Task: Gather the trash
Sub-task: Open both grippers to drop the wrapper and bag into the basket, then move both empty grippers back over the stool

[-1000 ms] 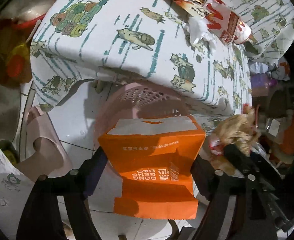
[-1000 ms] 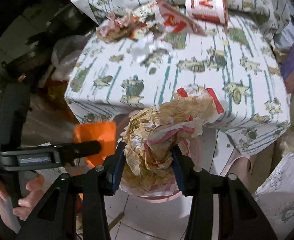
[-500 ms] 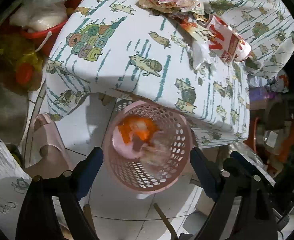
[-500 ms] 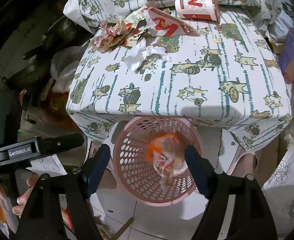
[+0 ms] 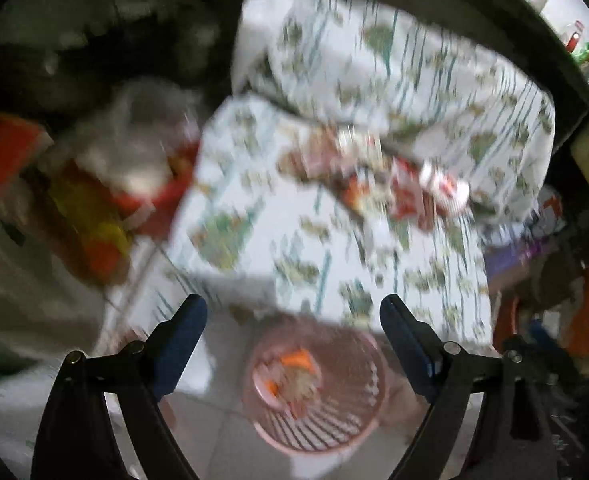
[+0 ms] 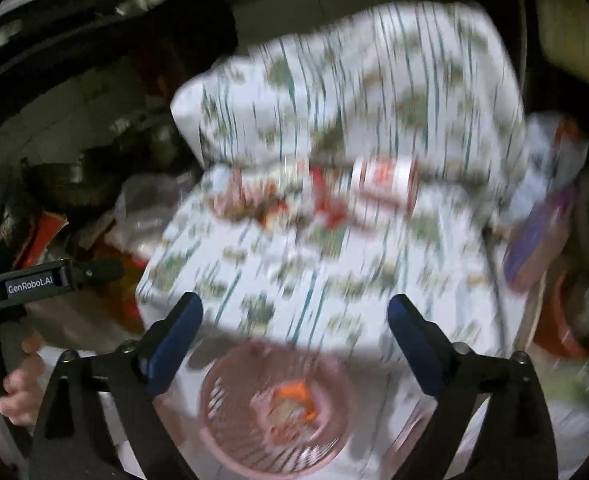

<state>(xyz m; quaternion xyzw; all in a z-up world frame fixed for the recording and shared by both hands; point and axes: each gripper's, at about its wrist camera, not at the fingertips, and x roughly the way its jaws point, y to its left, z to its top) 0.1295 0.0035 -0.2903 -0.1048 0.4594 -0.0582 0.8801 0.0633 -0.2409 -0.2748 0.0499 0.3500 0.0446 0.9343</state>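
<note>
Both views are blurred by motion. A pink perforated basket (image 5: 358, 436) (image 6: 222, 440) stands on the floor below the table's front edge, with an orange bag (image 5: 298, 360) (image 6: 294, 392) and crumpled wrappers inside. My left gripper (image 5: 294, 320) hangs open above it, nothing between its fingers. My right gripper (image 6: 294, 320) has its jaws still opening, also with nothing between them. On the cartoon-print tablecloth (image 5: 286, 232) (image 6: 286, 280) lie a red-and-white paper cup (image 5: 442, 184) (image 6: 386, 180) on its side and a heap of red and brown wrappers (image 5: 326, 164) (image 6: 278, 204).
A red tub with plastic bags (image 5: 134, 184) sits left of the table. A purple box (image 6: 534, 240) and clutter crowd the right side. The left gripper's body (image 6: 34, 280) and the hand (image 6: 18, 392) holding it show at the right wrist view's left edge.
The orange bag and the crumpled wrappers left my grippers and dropped into the basket. Both grippers then rose and tilted up, so the tabletop now fills the views.
</note>
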